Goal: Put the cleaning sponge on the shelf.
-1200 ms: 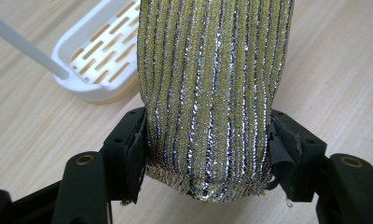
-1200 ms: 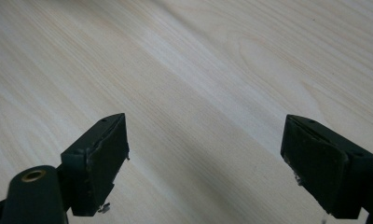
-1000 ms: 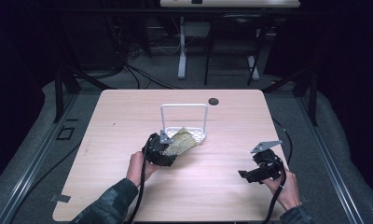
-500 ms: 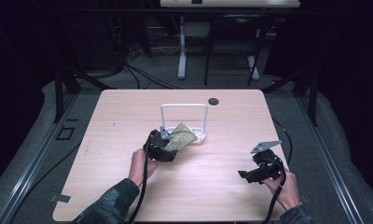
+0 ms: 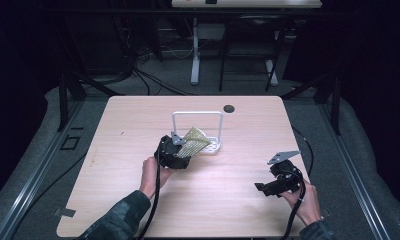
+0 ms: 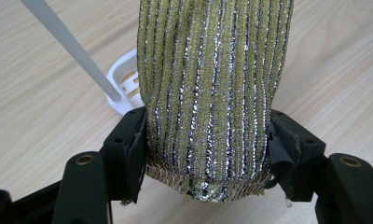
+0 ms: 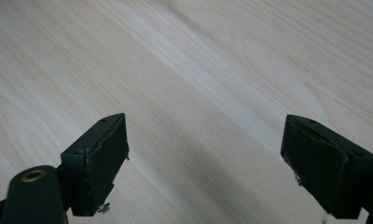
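I have the left gripper [image 5: 180, 150] clamped on the scouring sponge [image 5: 195, 141], a yellow-green pad wrapped in glittery silver-striped mesh; it sits lifted off the table [image 5: 138, 200], a little left of centre, just in front of the white wire rack [image 5: 198, 116] and overlapping its near side in the high view; in the left gripper view the pads [image 6: 137, 154] press in from both long sides near the sponge's [image 6: 212, 93] near end, and the mesh bulges out between them, so I judge it soft, springy and very light; the knit looks rough enough not to slip, though loose threads could snag on the thin rack [image 6: 124, 84] post beside it; I would keep the hold where it is, low on the body and across the narrow width, since gripping nearer the free end would let it flop; nothing fragile here, so firm pressure seems safe; the right gripper [image 5: 278, 182] rests low at the near right of the table, well apart, and its jaws stand wide with nothing but bare wood [image 7: 198, 70] between them.
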The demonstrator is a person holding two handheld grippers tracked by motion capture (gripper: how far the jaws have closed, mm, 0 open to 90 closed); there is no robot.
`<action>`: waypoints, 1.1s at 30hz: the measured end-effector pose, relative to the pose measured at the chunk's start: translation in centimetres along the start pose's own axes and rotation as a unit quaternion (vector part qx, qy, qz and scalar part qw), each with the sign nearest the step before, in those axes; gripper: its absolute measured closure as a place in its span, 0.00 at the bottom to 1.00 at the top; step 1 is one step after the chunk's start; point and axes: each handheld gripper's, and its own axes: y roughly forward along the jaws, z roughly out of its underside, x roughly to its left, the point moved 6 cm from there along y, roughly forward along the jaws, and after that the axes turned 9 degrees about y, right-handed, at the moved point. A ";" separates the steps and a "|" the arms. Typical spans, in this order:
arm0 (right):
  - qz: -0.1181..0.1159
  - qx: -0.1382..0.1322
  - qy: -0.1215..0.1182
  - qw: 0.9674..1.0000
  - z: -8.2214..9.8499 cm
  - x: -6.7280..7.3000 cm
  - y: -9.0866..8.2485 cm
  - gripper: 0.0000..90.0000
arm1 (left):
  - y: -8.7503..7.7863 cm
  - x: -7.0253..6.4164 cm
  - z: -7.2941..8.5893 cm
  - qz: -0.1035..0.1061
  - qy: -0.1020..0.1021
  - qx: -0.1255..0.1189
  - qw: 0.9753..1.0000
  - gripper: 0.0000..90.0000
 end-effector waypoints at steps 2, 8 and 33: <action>0.000 -0.001 0.000 1.000 0.0 0.0 0.0 0.16 | 0.1 0.0 -0.3 -0.001 -0.008 -0.004 1.000 0.40; -0.003 -0.003 0.004 1.000 0.0 0.0 0.0 0.16 | 0.7 -0.2 -0.7 -0.005 -0.010 -0.003 1.000 0.40; -0.002 -0.002 -0.001 1.000 0.0 0.2 0.0 0.16 | 3.4 0.4 -1.7 -0.012 -0.019 0.019 1.000 0.39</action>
